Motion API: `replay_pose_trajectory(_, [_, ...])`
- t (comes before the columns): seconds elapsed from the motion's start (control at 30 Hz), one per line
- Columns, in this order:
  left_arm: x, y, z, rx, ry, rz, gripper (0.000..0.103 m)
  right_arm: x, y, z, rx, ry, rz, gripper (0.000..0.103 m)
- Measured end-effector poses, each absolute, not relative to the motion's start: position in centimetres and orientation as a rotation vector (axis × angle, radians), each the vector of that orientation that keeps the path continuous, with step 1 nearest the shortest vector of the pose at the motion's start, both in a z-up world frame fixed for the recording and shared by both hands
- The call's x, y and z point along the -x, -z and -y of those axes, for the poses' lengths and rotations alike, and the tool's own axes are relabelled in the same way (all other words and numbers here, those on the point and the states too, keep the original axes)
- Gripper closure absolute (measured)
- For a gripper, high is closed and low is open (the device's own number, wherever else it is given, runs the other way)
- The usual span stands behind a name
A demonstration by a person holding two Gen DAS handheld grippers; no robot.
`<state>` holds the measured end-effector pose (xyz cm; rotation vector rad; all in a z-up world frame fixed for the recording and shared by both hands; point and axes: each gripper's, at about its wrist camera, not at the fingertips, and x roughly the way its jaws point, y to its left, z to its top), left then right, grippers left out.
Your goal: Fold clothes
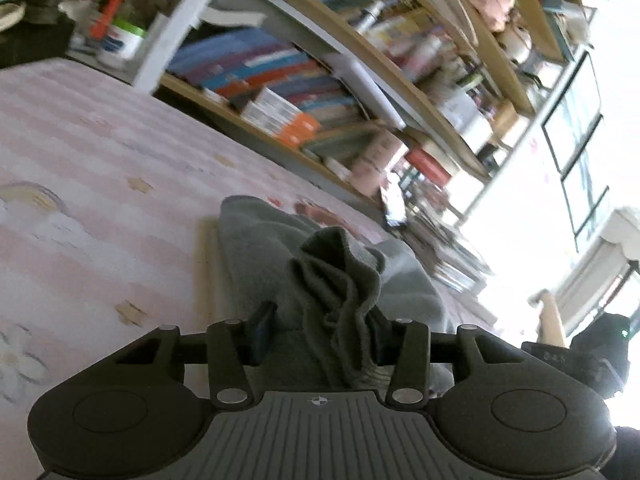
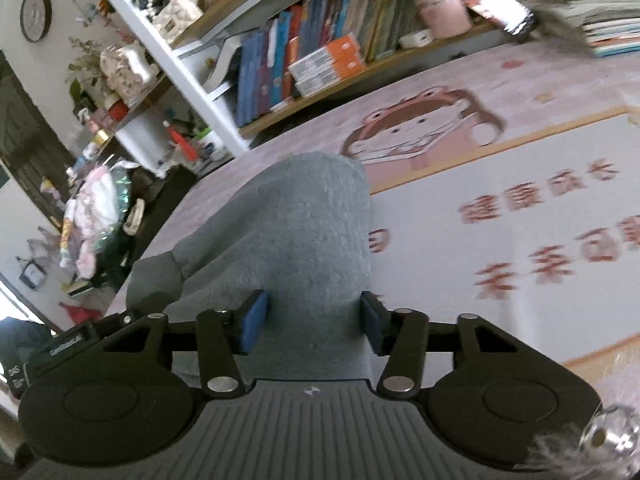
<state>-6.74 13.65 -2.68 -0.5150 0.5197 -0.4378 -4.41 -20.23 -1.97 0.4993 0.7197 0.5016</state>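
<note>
A grey knitted garment (image 1: 256, 248) lies on the pink patterned table cover (image 1: 80, 160). In the left wrist view a bunched fold of it rises between the fingers of my left gripper (image 1: 318, 330), whose jaws stand apart around the cloth. In the right wrist view the same grey garment (image 2: 304, 232) runs forward between the blue pads (image 2: 252, 322) of my right gripper (image 2: 314, 320), jaws wide apart with cloth filling the gap. The garment's cuff-like end hangs at the left. The other gripper's body (image 1: 592, 356) shows at the right edge.
A bookshelf full of books (image 1: 280, 92) runs along the far side of the table (image 2: 320, 52). A cartoon print and red characters mark the cover (image 2: 520, 220). Cluttered items stand at the left (image 2: 100, 208). A bright window (image 1: 560, 200) is at the right.
</note>
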Motion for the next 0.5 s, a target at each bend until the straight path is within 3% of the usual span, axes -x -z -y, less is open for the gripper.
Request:
replay_pose_trajectory(0.07, [7.0, 2.4, -12.9, 0.482, 0.437, -0.527, 0.052, 4.9, 1.8, 21.3, -0.490, -0.481, -0.708, 0.047])
replay_pose_trajectory(0.2, [6.9, 2.5, -12.4, 0.456, 0.416, -0.535, 0.034, 5.1, 1.9, 22.1, -0.489, -0.466, -0.701, 0.038])
replay_pose_trajectory(0.3, [6.7, 2.7, -12.3, 0.449, 0.396, -0.540, 0.029, 4.7, 2.2, 21.7, -0.502, -0.473, -0.707, 0.036])
replay_pose_trajectory(0.4, [6.3, 3.2, -12.5, 0.486, 0.378, -0.530, 0.028, 4.2, 2.5, 21.4, -0.516, -0.480, -0.713, 0.037])
replay_pose_trajectory(0.5, [5.8, 3.6, -12.5, 0.520, 0.378, -0.527, 0.033, 4.2, 2.5, 20.9, -0.499, -0.482, -0.705, 0.049])
